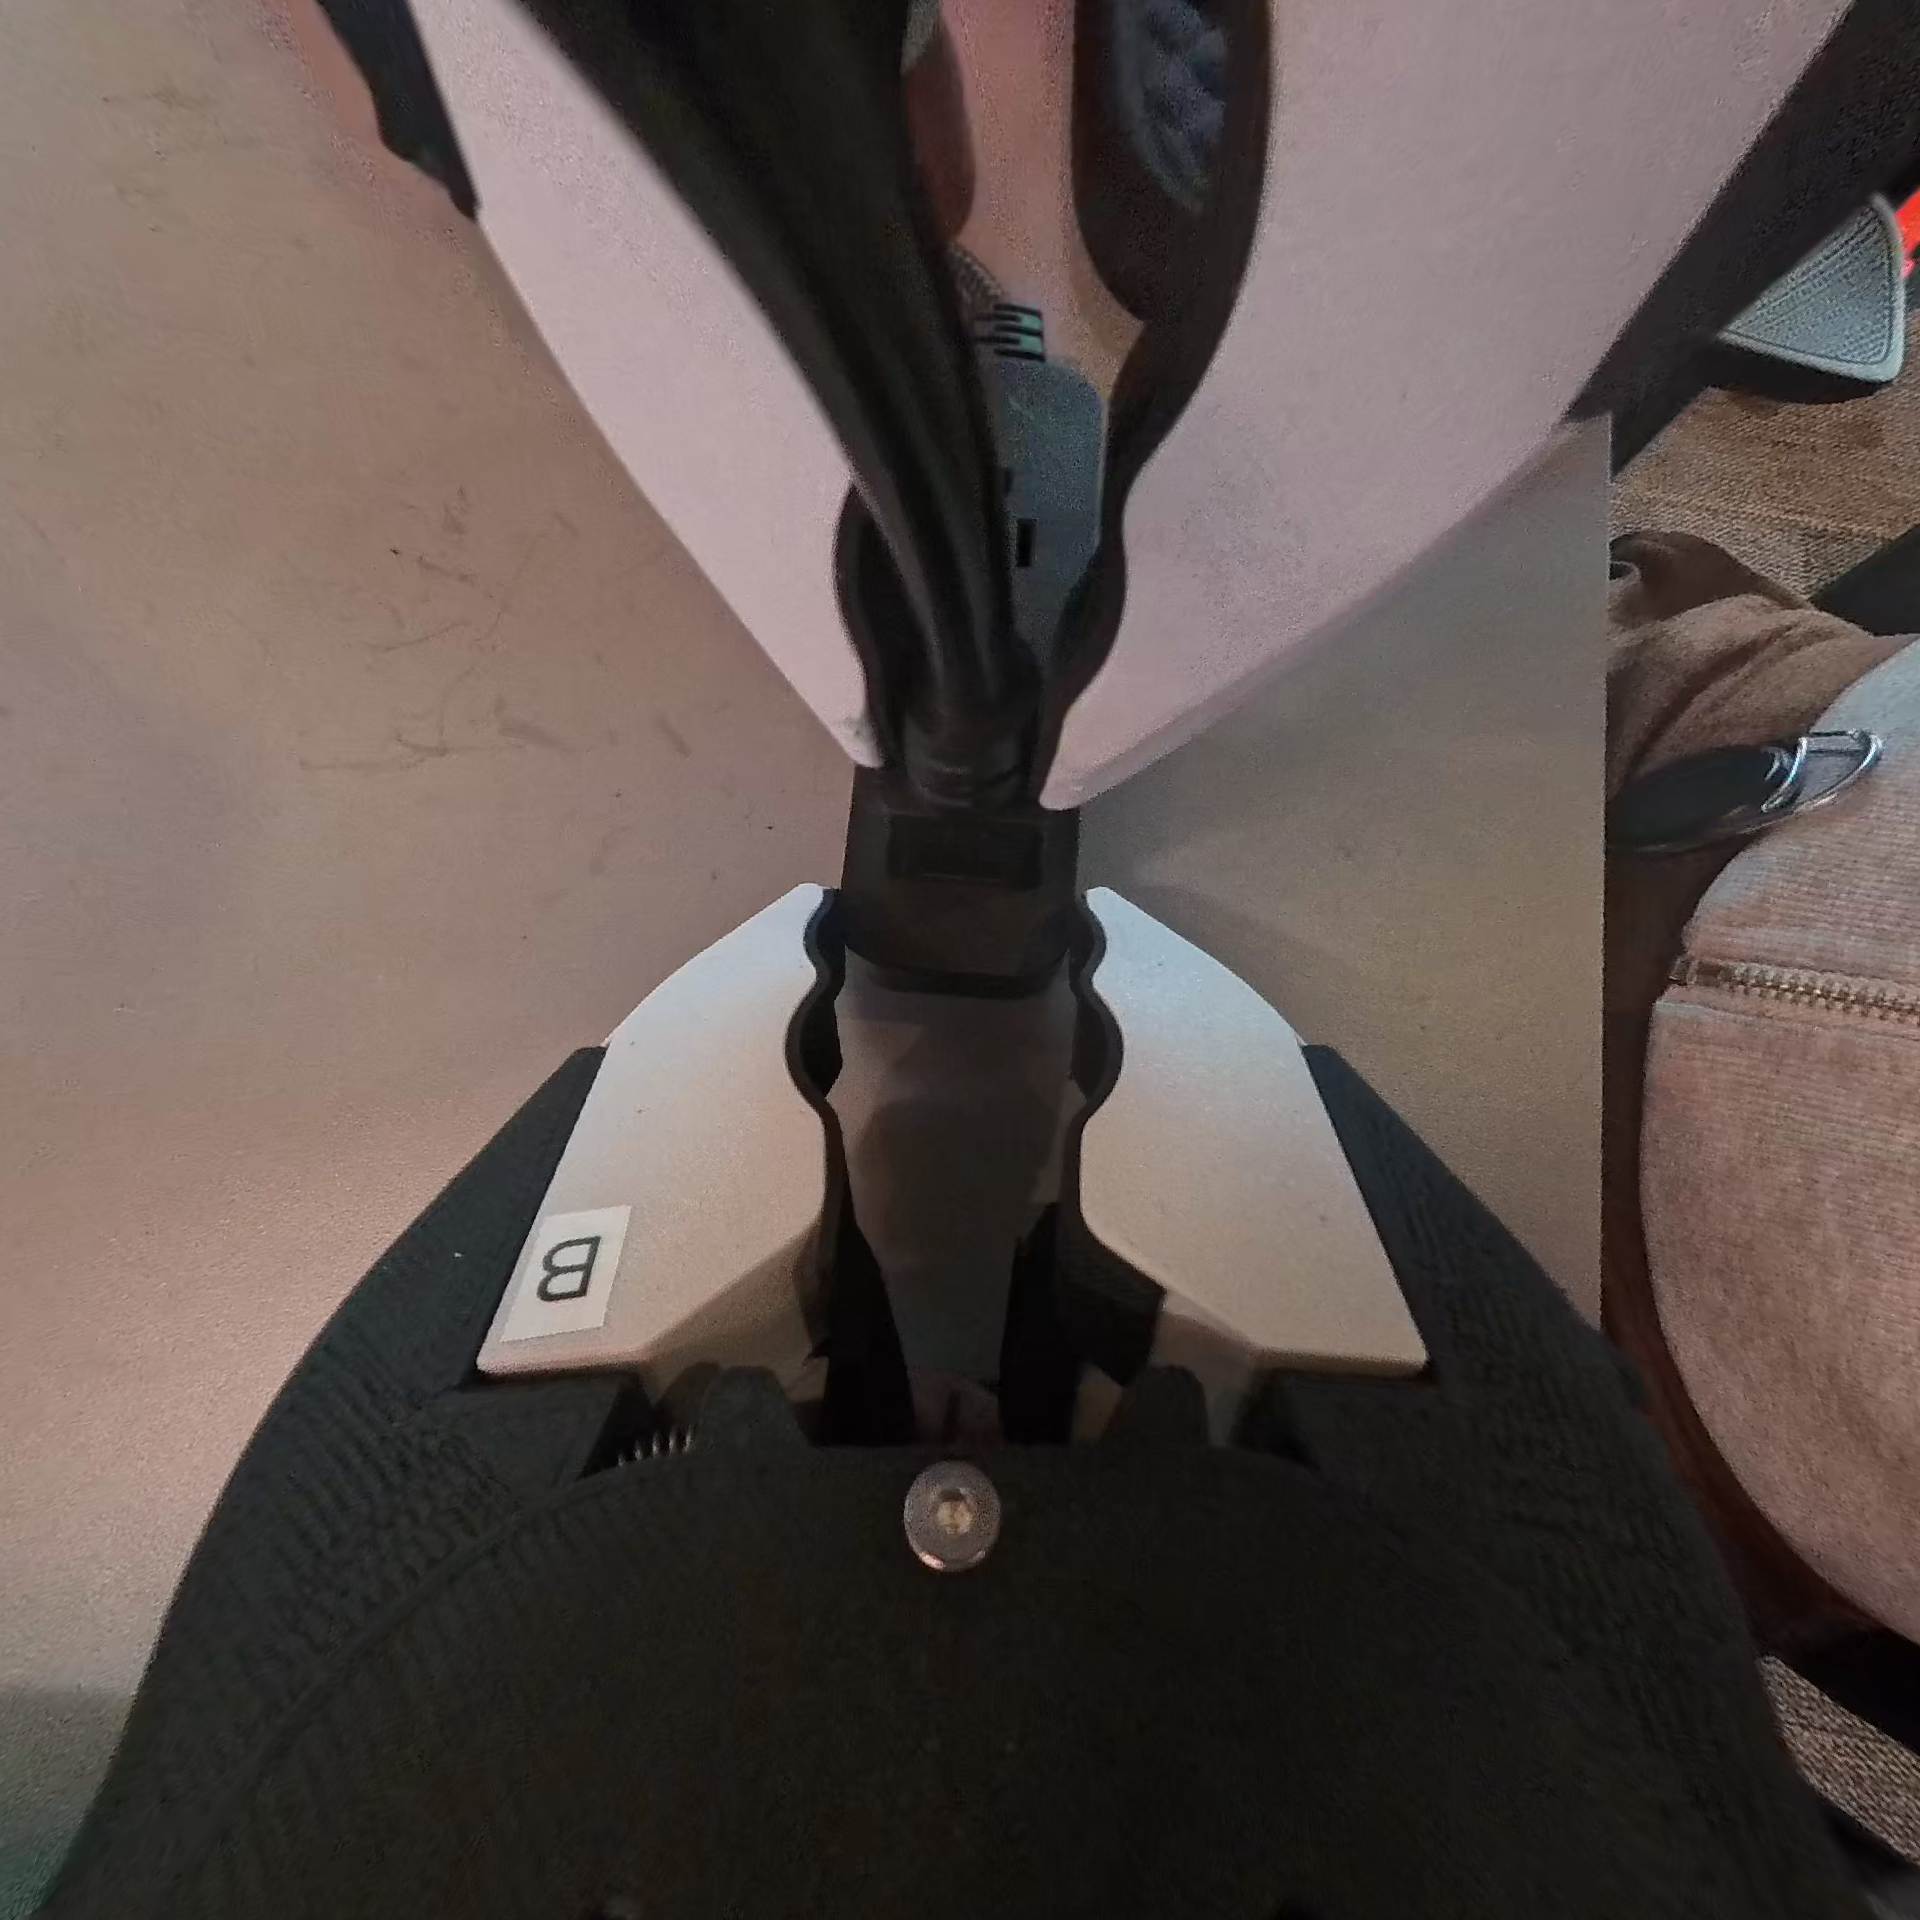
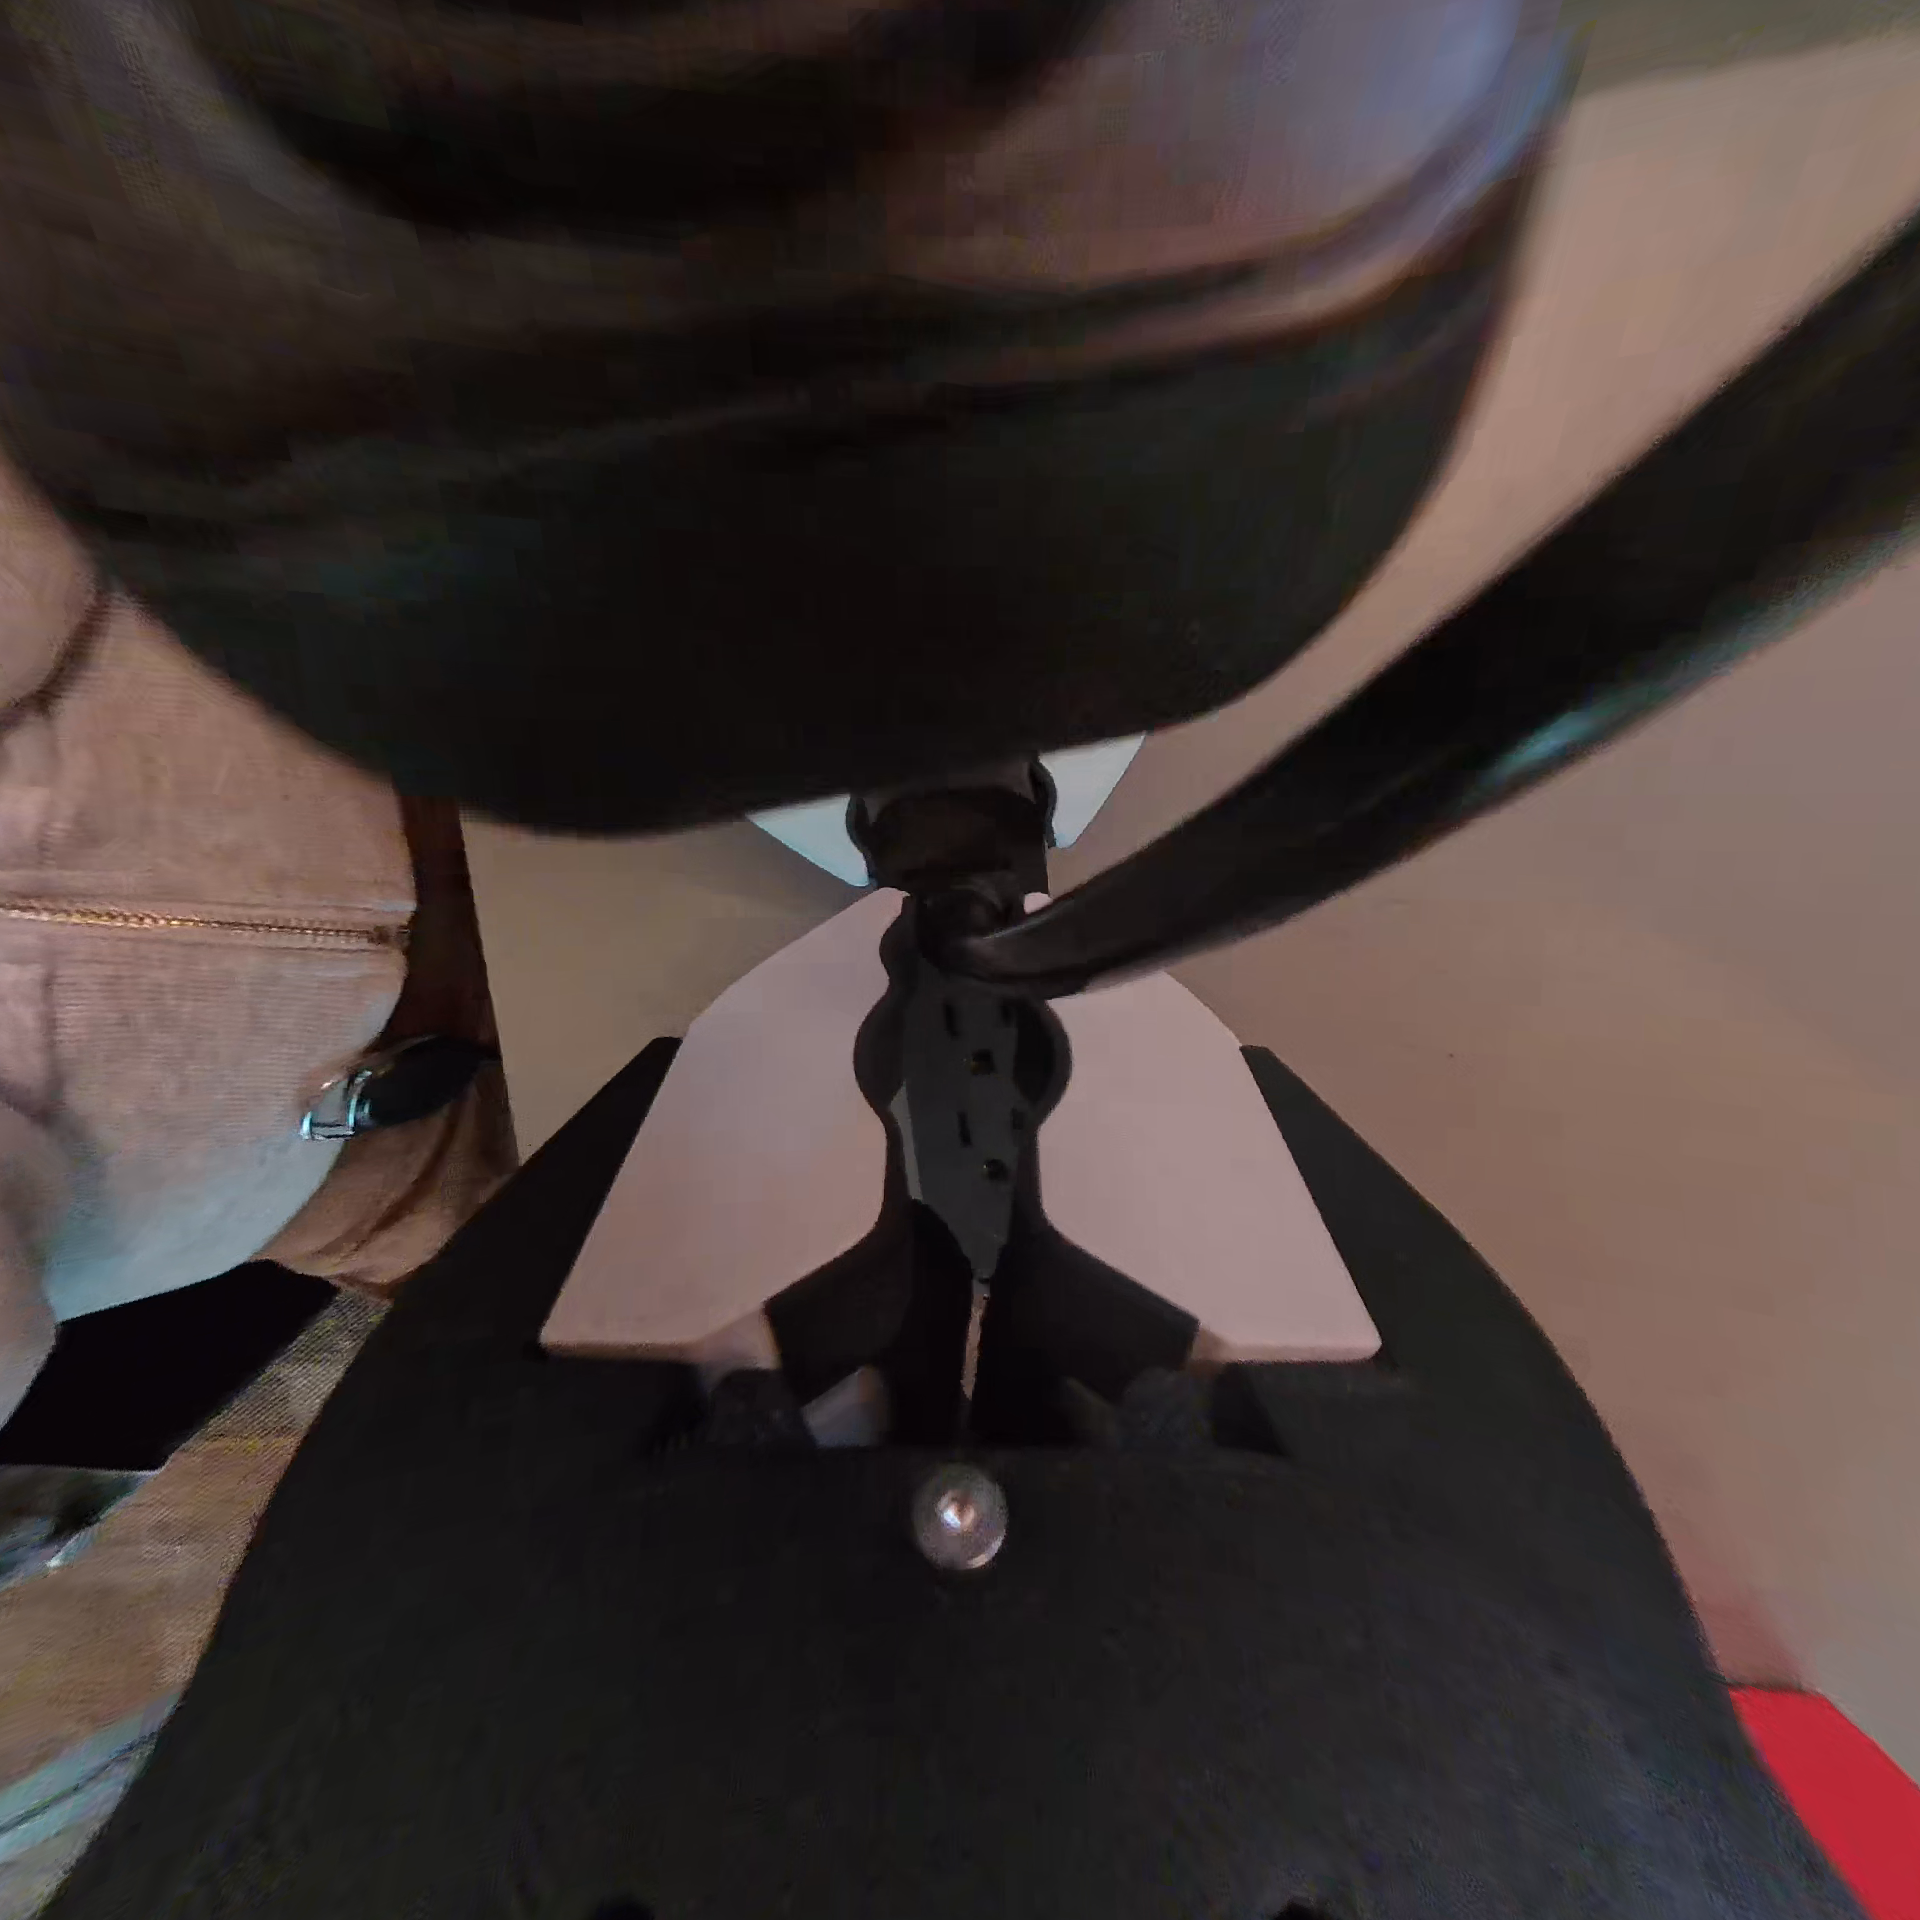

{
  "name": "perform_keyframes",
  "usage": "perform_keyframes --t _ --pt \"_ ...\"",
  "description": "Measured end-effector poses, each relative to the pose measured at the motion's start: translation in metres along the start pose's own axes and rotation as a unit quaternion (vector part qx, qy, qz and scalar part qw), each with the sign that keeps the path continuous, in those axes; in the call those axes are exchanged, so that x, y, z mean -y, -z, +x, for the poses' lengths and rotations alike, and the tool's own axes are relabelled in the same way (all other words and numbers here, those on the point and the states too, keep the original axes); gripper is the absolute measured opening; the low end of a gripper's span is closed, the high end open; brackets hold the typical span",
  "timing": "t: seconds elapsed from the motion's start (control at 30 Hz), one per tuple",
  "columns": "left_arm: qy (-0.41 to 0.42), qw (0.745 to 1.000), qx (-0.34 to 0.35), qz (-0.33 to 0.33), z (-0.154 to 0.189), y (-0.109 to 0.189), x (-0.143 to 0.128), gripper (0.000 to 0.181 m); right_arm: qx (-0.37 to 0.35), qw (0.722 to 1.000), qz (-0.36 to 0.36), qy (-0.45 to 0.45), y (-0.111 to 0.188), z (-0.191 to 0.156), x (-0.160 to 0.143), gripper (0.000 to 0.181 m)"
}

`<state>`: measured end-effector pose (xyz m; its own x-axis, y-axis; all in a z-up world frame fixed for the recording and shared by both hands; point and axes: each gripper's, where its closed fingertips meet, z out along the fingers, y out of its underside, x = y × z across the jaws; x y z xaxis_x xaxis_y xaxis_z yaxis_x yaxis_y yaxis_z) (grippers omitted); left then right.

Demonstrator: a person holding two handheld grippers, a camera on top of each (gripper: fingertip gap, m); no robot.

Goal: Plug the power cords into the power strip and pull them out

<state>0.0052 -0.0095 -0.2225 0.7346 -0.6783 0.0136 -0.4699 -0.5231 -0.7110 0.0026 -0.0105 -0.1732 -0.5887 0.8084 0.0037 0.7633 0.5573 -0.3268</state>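
Note:
My left gripper [image 1: 956, 914] is shut on a black plug [image 1: 961, 862] held at its fingertips. My right gripper [image 2: 971, 935] is shut on a dark power strip [image 2: 966, 1122]; several of its sockets show between the fingers. The two grippers face each other tip to tip over the table. The plug [image 2: 951, 831] touches the strip's end; I cannot tell whether its prongs are in. A black cord [image 2: 1403, 707] runs from there up to the right. The left wrist view shows the right gripper [image 1: 961, 769], the cord [image 1: 904, 499] and the strip [image 1: 1049, 468].
A beige table [image 1: 260, 727] lies under both grippers, its edge on the right of the left wrist view. A person in a pinkish zipped garment [image 1: 1787, 1091] sits at that edge, with a black clip [image 1: 1745, 779] on it. Carpet [image 1: 1766, 488] lies beyond. A red thing [image 2: 1829, 1787] is at the lower right. Left tips to right tips: about 5 cm.

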Motion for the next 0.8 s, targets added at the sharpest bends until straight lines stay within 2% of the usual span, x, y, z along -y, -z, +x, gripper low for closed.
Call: perform_keyframes --t 0.03,0.1,0.17,0.3,0.37,0.47,0.53,0.57,0.63,0.73,0.8 --pt "0.0 1.0 0.0 0.0 0.0 0.0 0.0 0.041 0.007 1.0 0.012 -0.008 0.0 0.001 0.0 0.017" --pt "0.001 1.0 -0.001 0.0 0.0 0.0 0.0 0.041 0.023 0.999 0.012 -0.021 -0.001 0.002 0.001 0.018" --pt "0.004 1.0 -0.001 0.001 -0.001 0.001 -0.001 0.041 0.002 1.0 -0.006 0.001 -0.001 0.001 0.002 0.017" --pt "0.005 1.0 -0.002 0.001 -0.001 0.001 -0.001 0.041 0.009 1.0 0.027 -0.004 -0.001 0.001 0.003 0.017" --pt "0.005 1.0 -0.001 0.002 -0.001 0.002 -0.001 0.041 0.003 0.997 0.077 0.012 -0.001 0.001 0.005 0.017" --pt "0.0 1.0 -0.004 0.002 0.001 0.001 -0.001 0.042 -0.001 0.981 0.196 0.016 0.002 -0.002 0.0 0.02" --pt "0.006 1.0 -0.004 0.003 0.0 0.002 -0.001 0.041 0.026 0.976 0.218 0.0 0.002 -0.009 -0.021 0.059" --pt "0.006 1.0 -0.004 0.002 0.0 0.001 -0.001 0.041 0.014 0.975 0.222 -0.016 0.001 -0.004 -0.033 0.071" --pt "0.0 1.0 0.0 0.003 0.0 0.001 -0.001 0.042 -0.022 0.97 0.242 -0.016 -0.002 0.006 -0.053 0.08" --pt "-0.003 1.0 0.002 0.004 0.0 0.002 -0.001 0.041 -0.015 0.953 0.301 -0.032 -0.005 0.005 -0.063 0.063" --pt "-0.007 1.0 0.006 0.005 0.0 0.002 -0.001 0.042 -0.03 0.949 0.313 -0.037 0.0 0.008 -0.063 0.061"
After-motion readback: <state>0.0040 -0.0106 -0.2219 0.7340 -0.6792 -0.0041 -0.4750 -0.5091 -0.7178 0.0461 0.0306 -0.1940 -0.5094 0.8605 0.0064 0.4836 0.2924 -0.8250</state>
